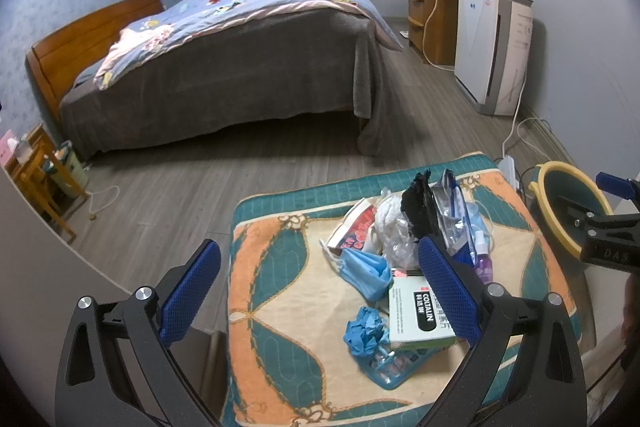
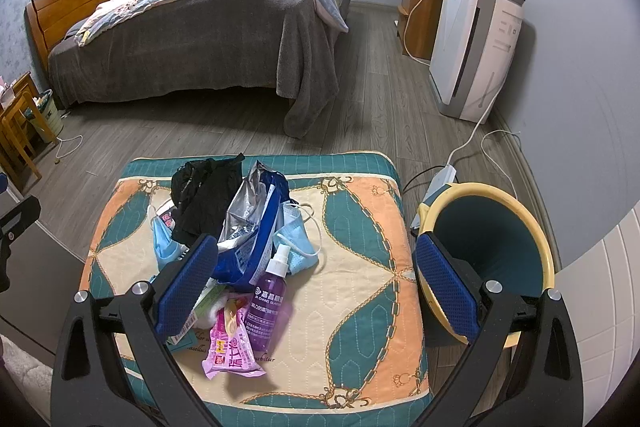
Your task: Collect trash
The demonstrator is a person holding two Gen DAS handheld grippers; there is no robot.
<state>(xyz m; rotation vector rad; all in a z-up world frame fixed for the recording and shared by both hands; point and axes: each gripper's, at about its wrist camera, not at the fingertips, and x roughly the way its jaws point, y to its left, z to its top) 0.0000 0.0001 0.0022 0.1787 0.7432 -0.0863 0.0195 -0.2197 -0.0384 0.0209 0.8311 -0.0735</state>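
At the bottom of both wrist views, left tongs [image 1: 320,289] and right tongs [image 2: 316,285] spread wide, holding nothing. Just beyond, on the quilted table [image 2: 360,267], a trash heap: pink wrapper [image 2: 230,347], purple spray bottle [image 2: 268,303], blue masks [image 1: 366,273], white box [image 1: 416,315], black bag [image 2: 204,195]. At right, on the floor beside the table, a yellow-rimmed bin [image 2: 492,227]. In the upper frame, bed [image 2: 200,27].
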